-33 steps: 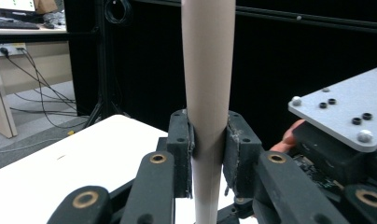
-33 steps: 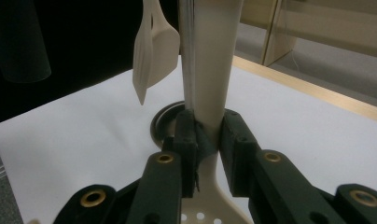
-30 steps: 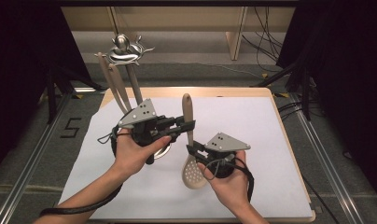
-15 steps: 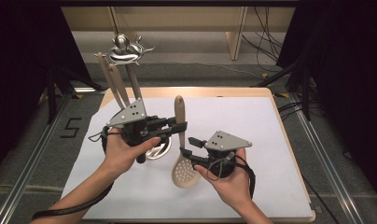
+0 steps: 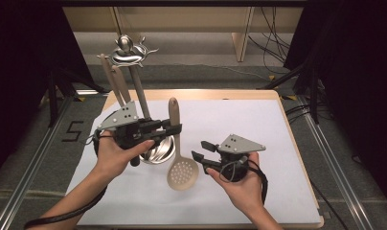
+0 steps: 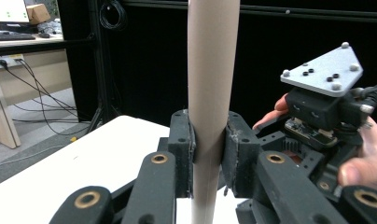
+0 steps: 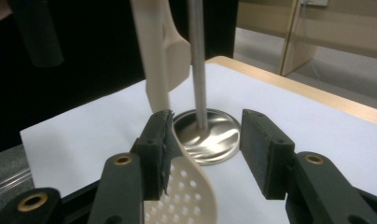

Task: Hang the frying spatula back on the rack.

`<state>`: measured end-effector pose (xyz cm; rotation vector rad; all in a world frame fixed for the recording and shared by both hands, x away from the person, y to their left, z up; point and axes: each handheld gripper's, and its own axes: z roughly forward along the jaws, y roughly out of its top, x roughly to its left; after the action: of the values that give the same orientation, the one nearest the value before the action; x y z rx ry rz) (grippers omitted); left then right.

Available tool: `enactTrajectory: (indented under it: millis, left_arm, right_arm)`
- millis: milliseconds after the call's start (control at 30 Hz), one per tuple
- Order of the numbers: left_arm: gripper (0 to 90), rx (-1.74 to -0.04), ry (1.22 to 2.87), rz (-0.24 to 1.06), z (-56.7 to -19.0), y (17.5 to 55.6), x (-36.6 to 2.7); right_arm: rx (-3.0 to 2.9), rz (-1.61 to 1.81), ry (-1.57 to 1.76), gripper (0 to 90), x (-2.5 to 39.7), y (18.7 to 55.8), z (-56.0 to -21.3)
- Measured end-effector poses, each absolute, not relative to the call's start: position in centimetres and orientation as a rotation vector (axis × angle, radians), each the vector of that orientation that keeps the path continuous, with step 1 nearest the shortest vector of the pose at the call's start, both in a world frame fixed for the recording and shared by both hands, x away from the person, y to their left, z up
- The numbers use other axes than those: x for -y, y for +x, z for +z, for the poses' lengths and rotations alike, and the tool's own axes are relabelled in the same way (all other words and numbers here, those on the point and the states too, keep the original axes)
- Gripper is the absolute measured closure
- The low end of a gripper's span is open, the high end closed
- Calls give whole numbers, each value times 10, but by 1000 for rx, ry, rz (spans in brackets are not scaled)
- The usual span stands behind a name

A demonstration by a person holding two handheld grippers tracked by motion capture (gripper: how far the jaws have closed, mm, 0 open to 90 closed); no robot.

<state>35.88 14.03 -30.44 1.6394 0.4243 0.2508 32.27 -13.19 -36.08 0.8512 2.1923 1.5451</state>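
The left tool is clamped on the slotted spoon handle above the desk, the right tool spread beside its bowl, so hanging on the rack probably follows.

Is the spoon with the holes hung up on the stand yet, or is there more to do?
Not yet. Two wooden utensils already hang on the metal stand. The left gripper is clamped on the slotted spoon by its handle, bowl end low near the white mat. The right gripper sits open beside the bowl. What is probably left: lifting the spoon and hooking it at the top.
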Motion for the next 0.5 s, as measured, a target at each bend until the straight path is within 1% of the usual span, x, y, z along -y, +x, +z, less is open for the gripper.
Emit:
enactTrajectory:
  millis: [167, 200, 267, 300, 333, 367, 500]
  left_arm:
    - [747, -425, 1637, 260, -303, 359, -146]
    - [747, -444, 1637, 253, -302, 358, -149]
    - [747, -429, 1638, 266, -300, 360, -152]
    - [747, -437, 1634, 277, -299, 360, -153]
    - [747, -388, 1650, 328, -297, 364, -157]
    - [747, -432, 1633, 286, -297, 361, -157]
    - [746, -436, 1638, 286, -294, 365, -161]
  right_arm:
    - [-2166, 1533, 936, 543, 143, 324, -363]
    - [-2148, 1550, 952, 540, 149, 328, -365]
    - [-2127, 1543, 973, 537, 156, 332, -367]
    - [-2121, 1539, 973, 536, 160, 335, -369]
    - [-2119, 1542, 1007, 536, 163, 336, -370]
    - [-2103, 1549, 1019, 536, 166, 338, -372]
    - [-2096, 1525, 1107, 535, 177, 341, -380]
